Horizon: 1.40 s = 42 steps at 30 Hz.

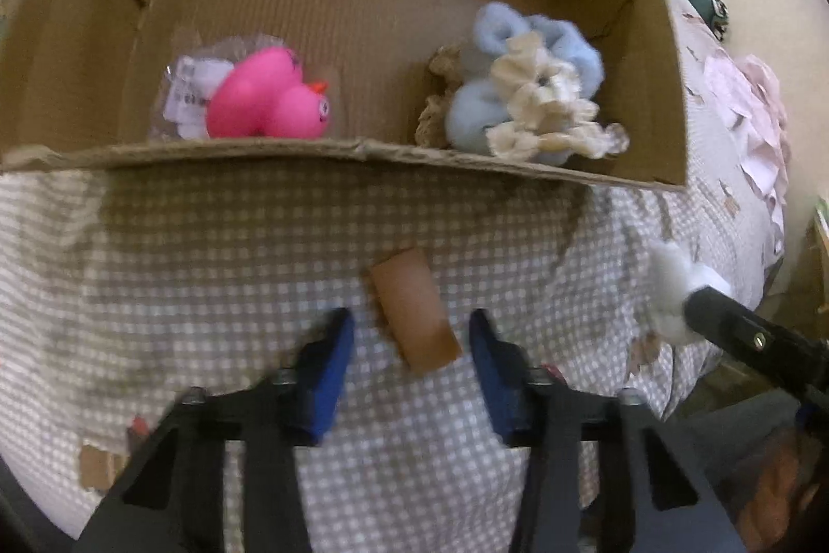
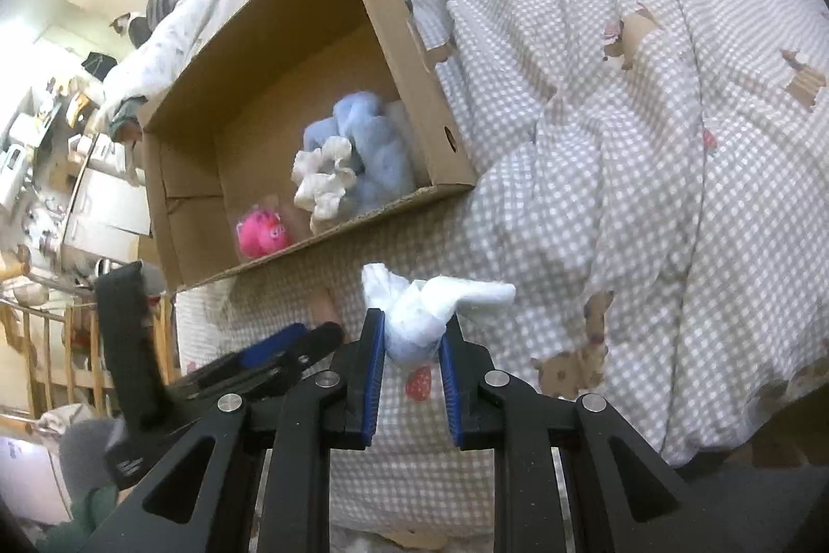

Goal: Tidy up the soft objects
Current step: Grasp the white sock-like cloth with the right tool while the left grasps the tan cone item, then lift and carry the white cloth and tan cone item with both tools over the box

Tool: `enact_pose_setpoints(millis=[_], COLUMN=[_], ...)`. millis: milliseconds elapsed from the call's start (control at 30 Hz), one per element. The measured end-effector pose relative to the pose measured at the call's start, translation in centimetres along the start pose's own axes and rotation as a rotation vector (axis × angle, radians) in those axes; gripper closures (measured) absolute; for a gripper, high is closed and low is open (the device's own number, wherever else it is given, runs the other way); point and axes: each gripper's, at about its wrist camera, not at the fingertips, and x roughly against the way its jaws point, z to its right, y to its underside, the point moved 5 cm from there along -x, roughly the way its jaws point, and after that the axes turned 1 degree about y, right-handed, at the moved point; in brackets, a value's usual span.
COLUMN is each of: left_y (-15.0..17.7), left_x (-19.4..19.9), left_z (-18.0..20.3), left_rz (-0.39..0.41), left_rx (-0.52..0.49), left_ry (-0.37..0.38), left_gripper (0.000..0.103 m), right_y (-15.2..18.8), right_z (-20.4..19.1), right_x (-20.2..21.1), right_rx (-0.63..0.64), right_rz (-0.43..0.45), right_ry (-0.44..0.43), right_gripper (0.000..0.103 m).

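Left claw: blue pads are seen either side of a small brown block lying on the checked bedspread; a gap shows on both sides of the block, so nothing is gripped and the jaws stand fairly narrow but open.
Brown block: it is tilted across the gap between the pads, just short of the near wall of the cardboard box; its material cannot be told through the blur.
Right claw: it is closed on a white soft bundle, which is pinched at its lower part while loose ends stick out above and to the side.
White bundle, position: it is held above the bed, near the front edge of the box but still outside it.
Box contents: a pink toy duck lies at one end on a clear wrapper; a pile of blue fluffy pieces and cream ruffled cloth lies at the other end.
Stage, as judged: two loose items are left outside the box, one already lifted and one about to be grasped.
Risk, left side: the block may be pushed askew or squeezed out, because it lies diagonally between the pads.
Risk, bedspread: a fold of cloth may be caught with the block, since the bed yields under pressure.
Risk, right side: the bundle may slip or snag on the box rim, as only a small part is clamped and its tails hang free.
Risk, both claws: a collision is possible, since they work close together before the box.
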Motion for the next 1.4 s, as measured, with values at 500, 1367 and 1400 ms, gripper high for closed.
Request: enact_pose_setpoints(millis=[500,1367,1400], left_y=[-0.2,0.2,-0.2], left_x=[3.6,14.9,15.5], left_z=[-1.7,-5.6,-5.6], left_rz=[0.085,0.256,0.271], left_rx=[0.016,0.096,0.085], left_ry=[-0.041,-0.142,-0.154], left_gripper=[0.097,0.097,0.097], right_y=[-0.2,-0.8,-1.0], right_z=[-0.4,-7.3,-7.4], right_x=[-0.5,2.9,3.4], right_rx=[0.037,0.148,0.158], right_rz=[-0.02,0.117,0.132], right_ry=[-0.003,-0.167,-0.172], right_gripper=[0.081,0.081,0.081])
